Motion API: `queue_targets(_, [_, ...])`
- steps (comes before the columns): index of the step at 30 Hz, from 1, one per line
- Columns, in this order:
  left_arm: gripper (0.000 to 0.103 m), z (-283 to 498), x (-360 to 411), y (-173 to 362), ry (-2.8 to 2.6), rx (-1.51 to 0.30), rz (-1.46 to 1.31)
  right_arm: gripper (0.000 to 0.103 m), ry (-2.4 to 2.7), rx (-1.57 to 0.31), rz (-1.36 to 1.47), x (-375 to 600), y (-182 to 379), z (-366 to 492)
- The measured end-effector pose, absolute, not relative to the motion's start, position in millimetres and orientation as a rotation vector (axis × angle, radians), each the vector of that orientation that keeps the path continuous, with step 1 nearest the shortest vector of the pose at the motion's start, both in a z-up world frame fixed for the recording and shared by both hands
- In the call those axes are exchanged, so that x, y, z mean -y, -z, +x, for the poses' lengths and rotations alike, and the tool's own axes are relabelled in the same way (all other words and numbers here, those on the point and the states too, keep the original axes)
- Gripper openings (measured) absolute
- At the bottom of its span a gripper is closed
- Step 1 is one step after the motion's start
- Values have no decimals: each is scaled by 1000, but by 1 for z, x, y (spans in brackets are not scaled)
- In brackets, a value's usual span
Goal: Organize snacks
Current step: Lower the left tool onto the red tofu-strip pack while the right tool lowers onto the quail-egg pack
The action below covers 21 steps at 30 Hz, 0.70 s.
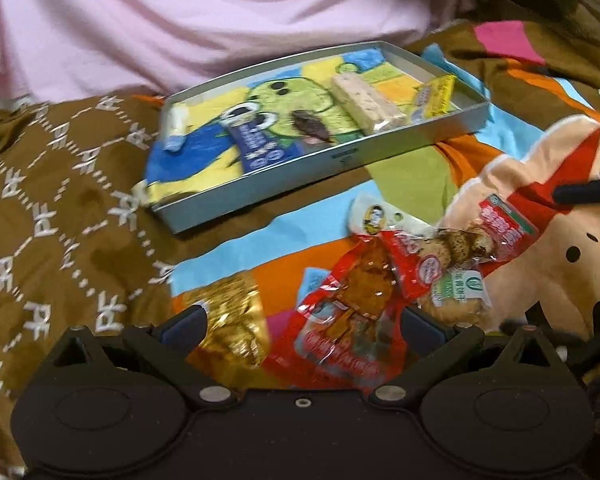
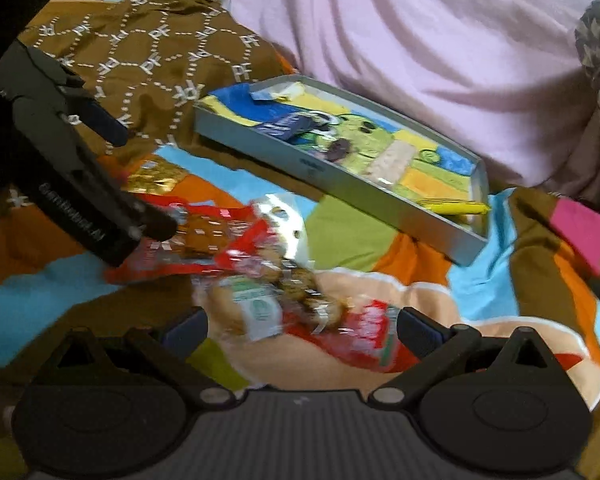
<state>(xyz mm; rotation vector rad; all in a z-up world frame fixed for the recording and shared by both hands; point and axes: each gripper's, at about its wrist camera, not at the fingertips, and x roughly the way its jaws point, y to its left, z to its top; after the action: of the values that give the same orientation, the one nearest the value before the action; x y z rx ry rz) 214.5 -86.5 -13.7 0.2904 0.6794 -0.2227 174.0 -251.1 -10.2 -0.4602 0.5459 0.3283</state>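
A silver tray (image 1: 260,188) (image 2: 360,190) lined with a cartoon picture lies on the blanket. It holds a white nougat bar (image 1: 368,100) (image 2: 392,160), a yellow packet (image 1: 440,96) (image 2: 456,208), a blue packet (image 1: 256,140) and a dark sweet (image 1: 312,124). In front of it lies a pile: a gold packet (image 1: 228,320) (image 2: 156,178), a red packet (image 1: 352,304) (image 2: 204,236), a cookie packet (image 1: 480,240) (image 2: 340,320) and a green-label packet (image 1: 456,292) (image 2: 256,308). My left gripper (image 1: 304,322) (image 2: 144,182) is open over the gold and red packets. My right gripper (image 2: 304,328) is open around the cookie and green-label packets.
Everything rests on a soft, colourful cartoon blanket (image 1: 560,260) (image 2: 480,280). A brown cloth with white lettering (image 1: 60,200) (image 2: 148,60) lies left of the tray. Pink fabric (image 1: 180,20) (image 2: 420,40) rises right behind the tray. Both views are motion-blurred.
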Motion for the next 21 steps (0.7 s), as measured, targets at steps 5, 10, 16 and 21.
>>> queue_targets(5, [102,220,100,23,288,-668,373,103,-271,-536,-483,267,12,188])
queue_targets(10, [102,225,108,30,323,-680,390,103,-261,-538,-524,273,16,192])
queue_targets(16, [102,227,121,38,339,-695,461,97,-249,-555,-625,263,29,192])
queue_targets(21, [98,229,128,43,335,-705,514,92,-211,-575,-655,262,38,196])
